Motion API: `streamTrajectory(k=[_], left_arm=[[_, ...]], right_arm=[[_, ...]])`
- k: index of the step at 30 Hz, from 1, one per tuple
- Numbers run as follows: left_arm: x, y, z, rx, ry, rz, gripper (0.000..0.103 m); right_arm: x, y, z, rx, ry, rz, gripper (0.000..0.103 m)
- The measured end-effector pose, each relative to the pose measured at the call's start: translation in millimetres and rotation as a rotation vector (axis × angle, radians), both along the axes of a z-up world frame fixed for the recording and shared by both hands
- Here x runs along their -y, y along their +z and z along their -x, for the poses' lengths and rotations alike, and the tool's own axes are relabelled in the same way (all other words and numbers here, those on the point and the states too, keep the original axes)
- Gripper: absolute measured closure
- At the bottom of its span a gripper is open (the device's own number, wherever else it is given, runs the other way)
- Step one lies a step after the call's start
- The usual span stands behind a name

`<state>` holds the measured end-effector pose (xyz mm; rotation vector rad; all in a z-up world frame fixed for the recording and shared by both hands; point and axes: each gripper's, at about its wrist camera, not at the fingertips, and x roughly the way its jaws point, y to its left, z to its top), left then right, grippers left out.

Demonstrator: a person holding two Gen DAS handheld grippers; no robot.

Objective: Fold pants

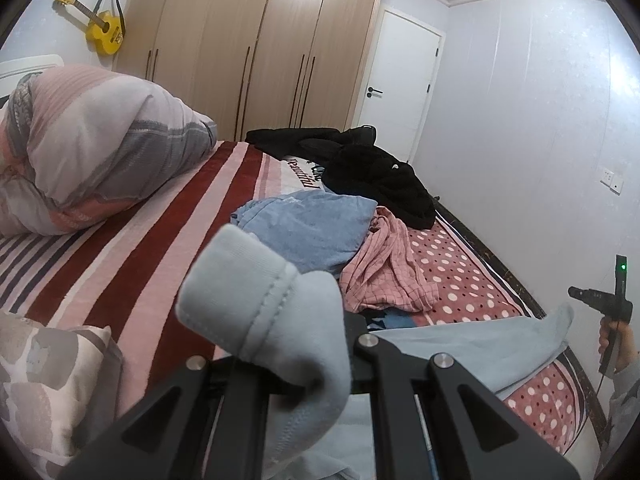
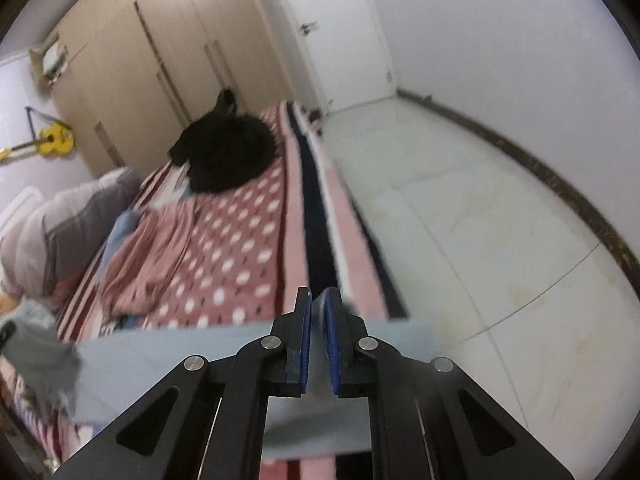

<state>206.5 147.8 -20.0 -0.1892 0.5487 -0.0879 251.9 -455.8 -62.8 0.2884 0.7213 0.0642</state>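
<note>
Left black two-finger gripper (image 1: 316, 376) clamped on bunched hem of pale blue soft knit pants (image 1: 256, 300), stitched edge sticking up above fingers. Right black gripper with blue ribbed pads (image 2: 319, 340) pinched tight on flat edge of same pants, cloth stretched taut leftward across view. Pants lifted over near corner of bed with red-striped, polka-dot blanket (image 1: 452, 268). Beyond pants on blanket: blue towel-like cloth (image 1: 304, 224), pink checked garment (image 1: 384, 268), black clothes heap (image 1: 372, 172).
</note>
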Motion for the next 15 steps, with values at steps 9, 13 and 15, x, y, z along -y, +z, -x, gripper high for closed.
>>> streamTrajectory(k=[9, 13, 15], left_arm=[[0.0, -1.5, -1.0, -0.004, -0.002, -0.002, 0.097], [2.0, -2.0, -1.8, -0.009, -0.008, -0.004, 0.097], [3.0, -2.5, -1.8, -0.012, -0.016, -0.002, 0.097]], right_arm=[[9.0, -34.3, -23.8, -0.175, 0.035, -0.025, 0.048], [6.8, -55.4, -14.5, -0.236, 0.046, 0.016, 0.046], [13.7, -67.1, -9.1, -0.272, 0.026, -0.016, 0.046]])
